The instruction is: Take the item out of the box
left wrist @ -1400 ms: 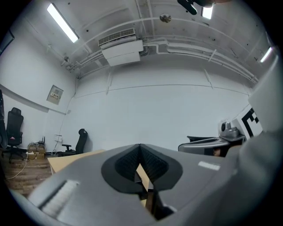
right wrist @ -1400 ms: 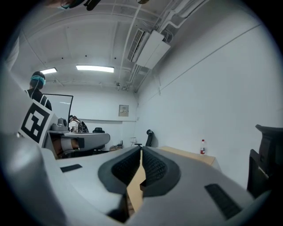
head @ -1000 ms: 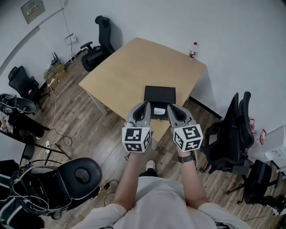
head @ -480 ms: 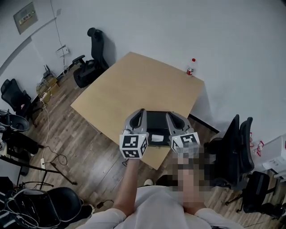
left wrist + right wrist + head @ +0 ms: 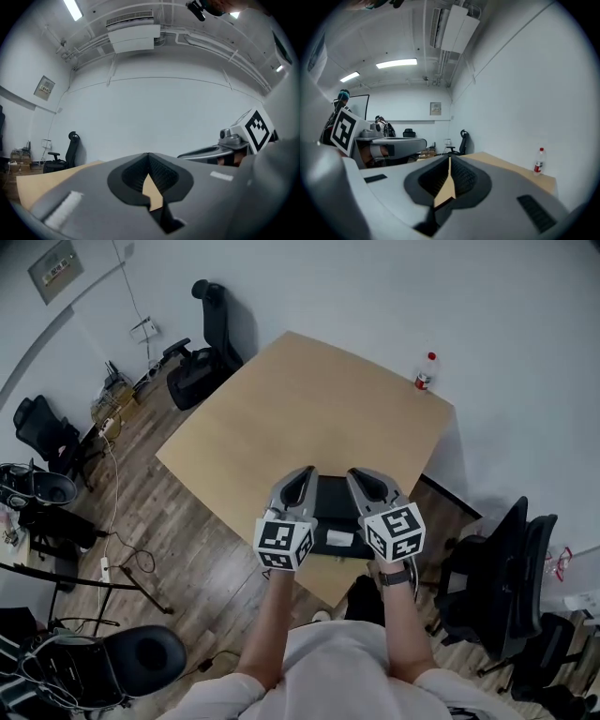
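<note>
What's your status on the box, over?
Both shut, empty: left gripper, right gripper, side by side at the box. Box at near edge of table, item not visible. Bottle at far corner, out of the way.

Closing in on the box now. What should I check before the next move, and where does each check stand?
1. Left gripper ready to grasp: jaws together, nothing between them, needs opening. Not ok.
2. Right gripper ready to grasp: also shut and empty. Not ok.
3. Black box within reach: it lies at the near edge of the table, between the two grippers in the head view. Ok.
4. Box open and item visible: only a dark top shows, and the grippers cover its sides. Cannot tell.
5. Room to set the item down: the tabletop beyond the box is bare, and the bottle stands apart at the far corner. Ok.
</note>
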